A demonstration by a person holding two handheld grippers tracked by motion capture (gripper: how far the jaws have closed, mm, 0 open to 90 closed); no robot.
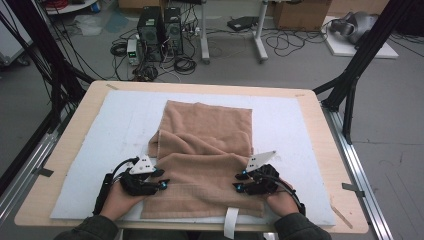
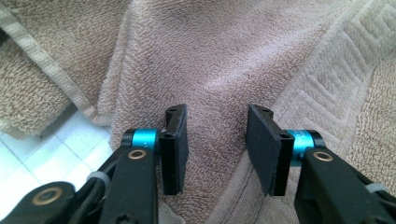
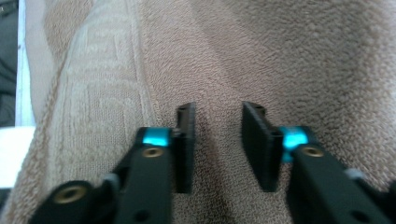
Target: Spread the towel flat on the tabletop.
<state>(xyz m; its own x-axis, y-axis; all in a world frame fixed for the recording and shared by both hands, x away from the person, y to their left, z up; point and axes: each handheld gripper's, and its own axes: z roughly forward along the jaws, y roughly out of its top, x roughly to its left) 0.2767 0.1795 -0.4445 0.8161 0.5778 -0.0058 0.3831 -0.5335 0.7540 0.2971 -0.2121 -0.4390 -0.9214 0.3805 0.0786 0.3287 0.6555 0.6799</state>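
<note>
A tan towel [image 1: 205,160] lies on a pale blue mat [image 1: 120,125] that covers most of the wooden table [image 1: 70,145]. The towel is folded over itself: its near part forms a broad flap lying across the rest, and a rumpled ridge of cloth runs across the middle where the layers meet. The far part lies flat, reaching toward the far edge of the mat. A woven border with a key pattern [image 2: 327,93] runs along the towel, seen in both gripper views.

The left gripper [image 1: 162,179] rests at the towel's left side, near its near corner, with the person's left hand [image 1: 117,200] behind it. In the left gripper view its jaws stand spread apart over the terry cloth, a fold of towel rising between them, and the pads do not press on it. The right gripper [image 1: 239,181] sits at the towel's right side, level with the left one, held by the right hand [image 1: 282,202]. In the right gripper view its jaws are likewise parted, with towel surface below and between them but no cloth pinched.

A white strap [image 1: 231,222] hangs over the near edge of the table, just below the towel's near hem. There are no containers on the table
</note>
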